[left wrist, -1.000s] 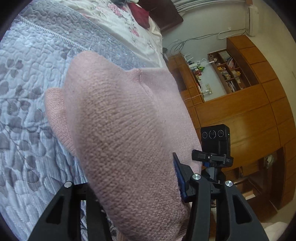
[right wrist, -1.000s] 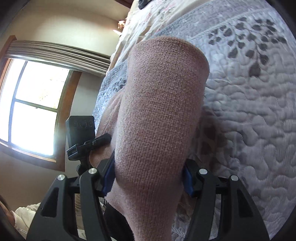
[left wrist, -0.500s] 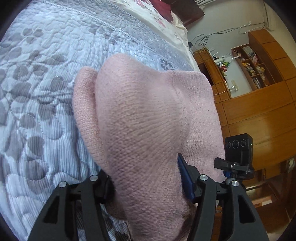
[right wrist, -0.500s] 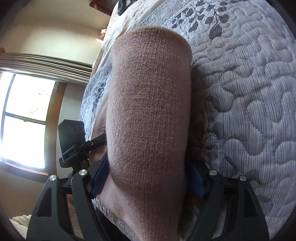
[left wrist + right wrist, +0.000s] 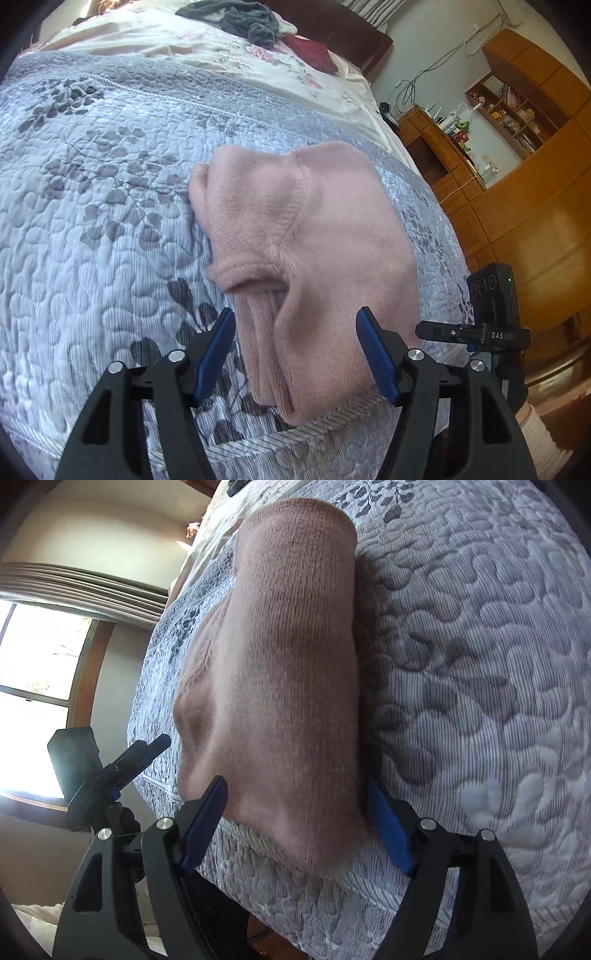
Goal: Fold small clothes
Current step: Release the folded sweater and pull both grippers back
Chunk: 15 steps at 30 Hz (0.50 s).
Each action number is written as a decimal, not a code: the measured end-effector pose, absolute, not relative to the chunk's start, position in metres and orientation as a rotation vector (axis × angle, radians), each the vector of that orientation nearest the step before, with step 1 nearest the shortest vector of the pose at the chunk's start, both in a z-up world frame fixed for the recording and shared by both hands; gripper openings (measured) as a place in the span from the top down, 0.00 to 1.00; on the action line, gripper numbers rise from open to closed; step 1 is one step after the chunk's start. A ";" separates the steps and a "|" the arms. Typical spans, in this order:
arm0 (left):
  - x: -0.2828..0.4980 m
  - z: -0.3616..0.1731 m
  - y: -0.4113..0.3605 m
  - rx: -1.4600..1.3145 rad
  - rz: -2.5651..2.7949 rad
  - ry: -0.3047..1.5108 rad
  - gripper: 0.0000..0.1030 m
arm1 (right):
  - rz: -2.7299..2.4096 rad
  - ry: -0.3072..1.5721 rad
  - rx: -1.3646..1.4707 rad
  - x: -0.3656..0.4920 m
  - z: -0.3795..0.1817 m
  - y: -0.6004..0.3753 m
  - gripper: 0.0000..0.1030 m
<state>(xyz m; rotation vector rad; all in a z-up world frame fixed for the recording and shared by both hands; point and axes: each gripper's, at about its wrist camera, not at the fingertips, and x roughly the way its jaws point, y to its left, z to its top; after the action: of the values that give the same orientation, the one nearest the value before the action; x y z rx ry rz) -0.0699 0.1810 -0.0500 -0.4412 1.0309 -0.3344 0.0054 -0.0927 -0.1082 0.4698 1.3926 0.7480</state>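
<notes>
Now our pink knitted garment [image 5: 321, 236] lies folded on the grey-and-white quilted bedspread with the leaf pattern [image 5: 92, 206], close to its near edge, one rolled hem showing on the side toward us. We judge it was laid there so the bedspread carries its weight and the fold keeps its shape. Our left gripper [image 5: 295, 350] stands spread, its blue pads either side of the near end, apart from the knit as far as we can tell. Our right gripper [image 5: 295, 823] is likewise spread around the other near corner; whether its right pad touches the knit we cannot tell. Beyond, a wooden shelf unit [image 5: 517, 107] stands against the wall. Only "DAS" reads, on the black camera mount [image 5: 491, 334].
</notes>
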 end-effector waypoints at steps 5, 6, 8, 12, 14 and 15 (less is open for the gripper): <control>-0.076 -0.049 0.160 -0.378 -0.323 1.053 0.34 | 0.748 1.383 0.471 -0.005 -0.103 -0.095 0.52; -0.076 -0.049 0.159 -0.364 -0.309 1.057 0.34 | 0.752 1.376 0.473 -0.007 -0.100 -0.100 0.63; -0.076 -0.051 0.157 -0.345 -0.298 1.057 0.34 | 0.746 1.370 0.470 -0.006 -0.096 -0.106 0.74; -0.075 -0.062 0.156 -0.298 -0.259 1.090 0.34 | 0.744 1.360 0.457 -0.013 -0.093 -0.114 0.74; -0.075 -0.071 0.158 -0.284 -0.242 1.110 0.34 | 0.736 1.360 0.440 -0.024 -0.097 -0.142 0.74; -0.075 -0.075 0.158 -0.277 -0.233 1.120 0.34 | 0.732 1.361 0.437 -0.026 -0.099 -0.142 0.74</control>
<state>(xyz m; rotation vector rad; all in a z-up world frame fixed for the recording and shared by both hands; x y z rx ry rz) -0.0755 0.1584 -0.0745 -0.2767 1.1201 -0.2330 -0.0255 -0.1425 -0.0988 0.4365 1.3613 0.7315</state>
